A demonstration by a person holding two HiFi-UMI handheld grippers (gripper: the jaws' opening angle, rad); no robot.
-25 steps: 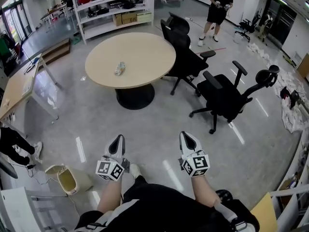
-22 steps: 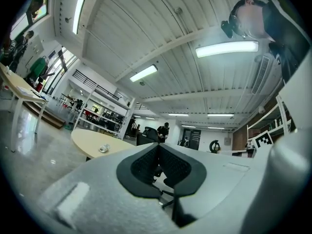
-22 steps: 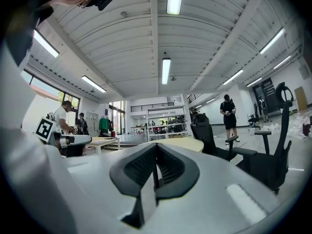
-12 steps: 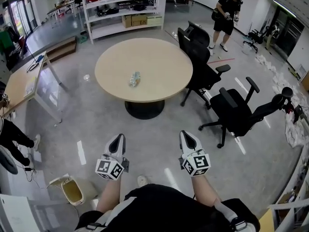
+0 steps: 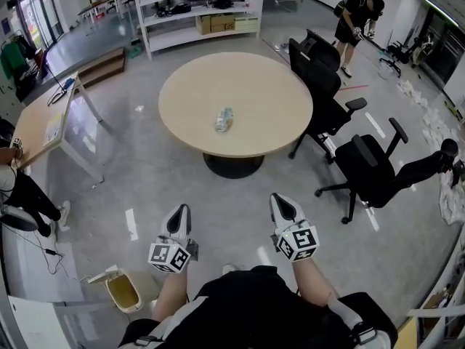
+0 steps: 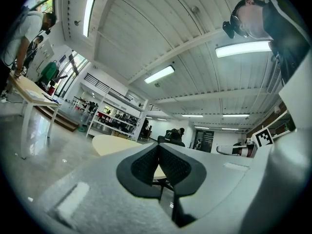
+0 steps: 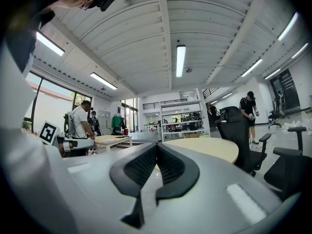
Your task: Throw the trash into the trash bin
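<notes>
A crumpled piece of trash (image 5: 224,119) lies near the middle of the round beige table (image 5: 196,93), well ahead of both grippers. An open white trash bin (image 5: 123,291) with a yellowish inside stands on the floor at my lower left. My left gripper (image 5: 178,217) and right gripper (image 5: 282,206) are held level side by side over the grey floor, both shut and holding nothing. In the left gripper view the left gripper (image 6: 159,147) has its jaws pressed together, with the table (image 6: 109,143) beyond. The right gripper (image 7: 156,146) looks the same in the right gripper view, facing the table (image 7: 209,147).
Two black office chairs (image 5: 323,86) (image 5: 381,169) stand right of the table. A white shelf unit (image 5: 196,9) is at the back. A desk (image 5: 40,122) with a seated person (image 5: 22,191) is at the left. Another person (image 5: 356,20) bends over at the far right.
Both grippers have travelled forward over the floor toward the round table, which now looks nearer. The trash bin has slid back to my lower left. The jaws stayed shut.
</notes>
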